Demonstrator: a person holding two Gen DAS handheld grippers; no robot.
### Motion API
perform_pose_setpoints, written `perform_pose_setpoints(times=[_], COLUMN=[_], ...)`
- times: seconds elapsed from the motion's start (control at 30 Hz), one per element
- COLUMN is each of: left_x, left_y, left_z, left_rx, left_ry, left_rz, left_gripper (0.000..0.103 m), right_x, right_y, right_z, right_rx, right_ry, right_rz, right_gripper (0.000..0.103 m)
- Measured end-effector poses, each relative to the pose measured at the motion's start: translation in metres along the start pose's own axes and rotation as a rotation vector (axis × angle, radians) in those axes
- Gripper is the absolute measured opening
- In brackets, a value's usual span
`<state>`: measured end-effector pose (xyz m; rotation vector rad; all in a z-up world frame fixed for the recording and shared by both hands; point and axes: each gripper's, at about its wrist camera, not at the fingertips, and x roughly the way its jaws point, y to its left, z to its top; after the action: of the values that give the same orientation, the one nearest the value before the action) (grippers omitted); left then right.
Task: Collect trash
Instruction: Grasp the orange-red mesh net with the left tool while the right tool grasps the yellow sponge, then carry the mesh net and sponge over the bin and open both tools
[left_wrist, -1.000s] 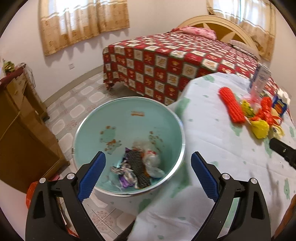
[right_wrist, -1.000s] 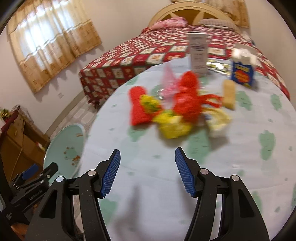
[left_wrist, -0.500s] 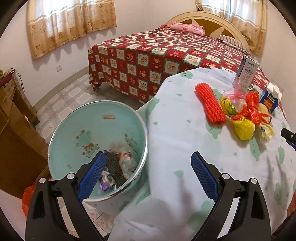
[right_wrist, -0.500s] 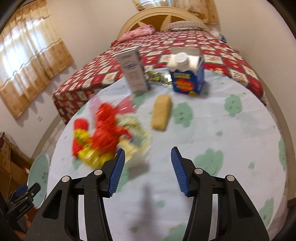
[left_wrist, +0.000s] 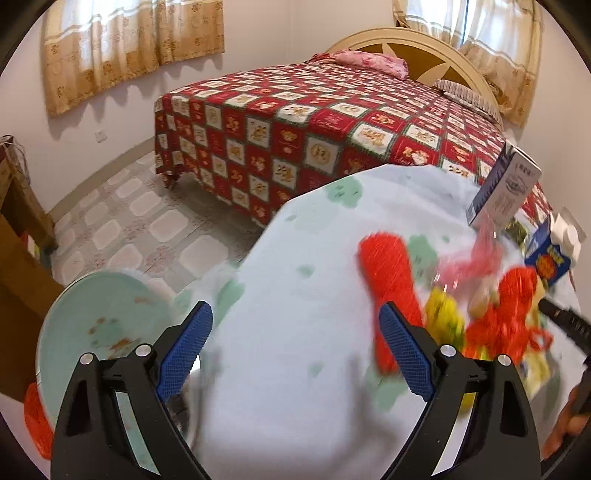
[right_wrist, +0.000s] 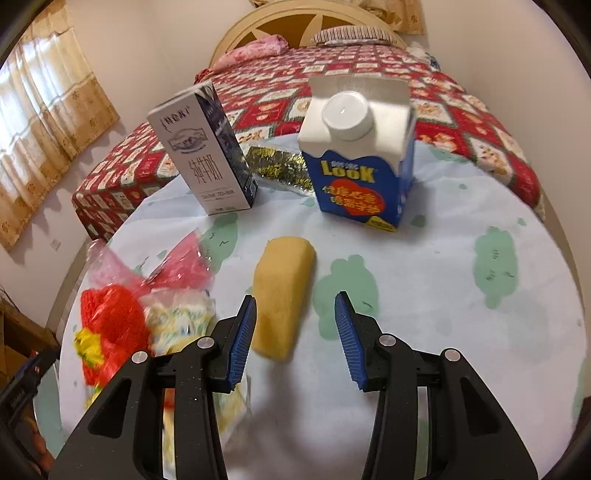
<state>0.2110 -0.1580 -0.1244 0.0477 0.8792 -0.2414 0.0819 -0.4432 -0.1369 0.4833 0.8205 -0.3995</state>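
A round table with a pale green-spotted cloth (right_wrist: 443, 258) holds trash: a yellow sponge-like piece (right_wrist: 282, 291), a blue "Look" carton (right_wrist: 358, 177), a white and navy milk carton (right_wrist: 207, 155), a shiny dark wrapper (right_wrist: 280, 168) and a heap of red, pink and yellow wrappers (right_wrist: 147, 306). My right gripper (right_wrist: 295, 336) is open and empty, with the near end of the yellow piece between its jaws. My left gripper (left_wrist: 295, 354) is open and empty over the table's left edge. The heap (left_wrist: 495, 310) and a red mesh piece (left_wrist: 388, 273) lie to its right. The mint bin (left_wrist: 96, 314) stands low on its left.
A bed with a red checked cover (left_wrist: 314, 129) stands behind the table. A wooden cabinet (left_wrist: 18, 240) is at the left by the tiled floor (left_wrist: 147, 229). Curtained windows line the walls. The right gripper's tip (left_wrist: 565, 325) shows at the left wrist view's right edge.
My left gripper has swung right from above the bin to the table's edge. My right gripper has moved right past the wrapper heap, closing in on the yellow piece and cartons.
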Motion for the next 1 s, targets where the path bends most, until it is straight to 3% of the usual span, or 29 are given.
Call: perform_pose_setpoints(times=[0.27,0.33,0.43,0.5,0.8,1.0], left_x=[0.044,0.051,0.054,0.055,0.003,-0.049], left_y=[-0.053,-0.059,-0.064,-0.064,-0.047,-0.028], left_z=[0.015,0.011,0.006,0.005,0.007,0.000], left_rx=[0.043,0.036,0.052,0.057,0.098,0.107], left_ry=[0.039,0.062,0.050,0.058,-0.039,-0.098], left_rz=[-0.052,-0.070,-0.057,-0.083,-0.071,-0.137], left_gripper=[0.078,0.068,0.055,0.030,0.025,0.025], right_x=[0.022,0.023,0.020,0.019,-0.029,-0.071], right_y=[0.010,0.010,0.004,0.001,-0.005,0.008], right_z=[0.000,0.001,-0.001,-0.002,-0.007,-0.024], right_rx=[-0.070,-0.080,-0.071,-0.068,-0.047,-0.090], right_ry=[0.017,0.020,0.016,0.006,-0.068,-0.115], right_rz=[0.003,0.003,0.015,0.008,0.026,0.053], right_gripper=[0.037,0.030,0.028,0.027,0.026,0.026])
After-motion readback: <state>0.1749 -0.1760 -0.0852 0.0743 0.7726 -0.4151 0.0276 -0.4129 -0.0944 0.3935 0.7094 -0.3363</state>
